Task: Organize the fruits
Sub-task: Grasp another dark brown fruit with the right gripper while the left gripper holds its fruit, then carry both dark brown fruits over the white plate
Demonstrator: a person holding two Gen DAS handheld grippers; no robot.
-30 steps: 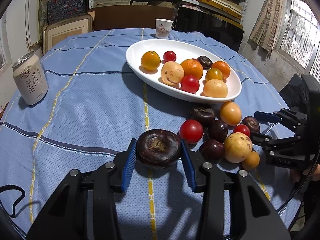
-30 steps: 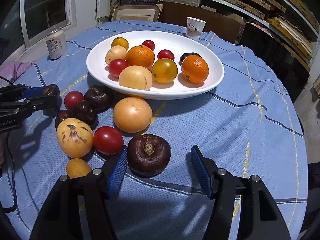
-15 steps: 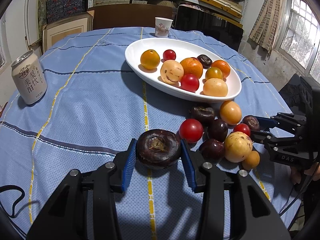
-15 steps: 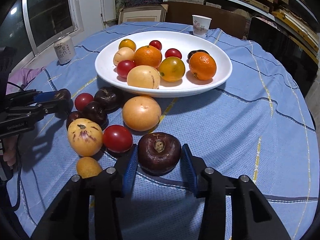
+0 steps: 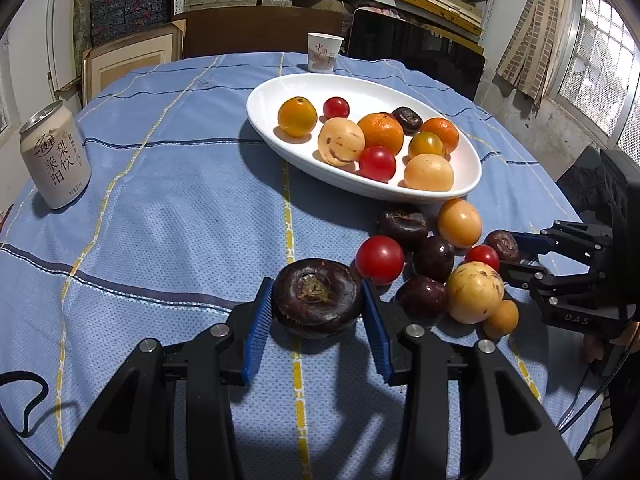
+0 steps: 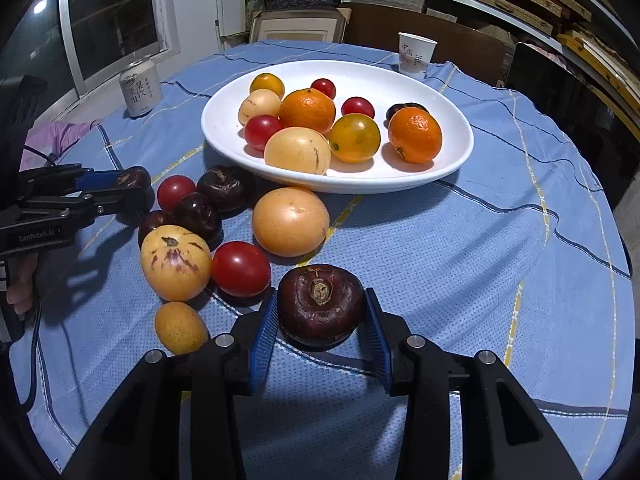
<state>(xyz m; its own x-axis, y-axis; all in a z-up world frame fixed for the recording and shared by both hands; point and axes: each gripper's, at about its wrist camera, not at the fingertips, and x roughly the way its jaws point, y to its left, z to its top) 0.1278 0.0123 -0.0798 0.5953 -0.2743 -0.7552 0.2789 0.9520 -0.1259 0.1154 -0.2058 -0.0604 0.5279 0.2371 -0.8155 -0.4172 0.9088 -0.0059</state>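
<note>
The round table under its blue checked cloth (image 5: 168,216) carries a white oval dish (image 6: 448,168) towards the far side. The dish is already half full of oranges, tomatoes and pale yellow fruit. Between the dish and the person lies a loose heap of fruit (image 6: 290,222) on the cloth, dark, red and yellow.

The left gripper (image 5: 316,292) is clamped on a dark purple fruit (image 5: 318,302), with both blue pads pressed against its sides. The right gripper (image 6: 320,300) is closed the same way on a second dark fruit (image 6: 320,308). I cannot tell whether either fruit has left the cloth.

What counts next, I'd judge, is where the dish lies from each load. For the right gripper it sits straight ahead with its long side running across, the loose heap off to the left, and nothing but bare cloth in the way. Its open floor is at the right end, past the orange (image 6: 415,135). For the left gripper the dish lies ahead and to the right, slanting away, and the heap is close on the right. Neither looks clearly nearer, though the right has the cleaner run.

A drinks can (image 5: 56,158) and a paper cup (image 5: 324,52) stand well clear.
</note>
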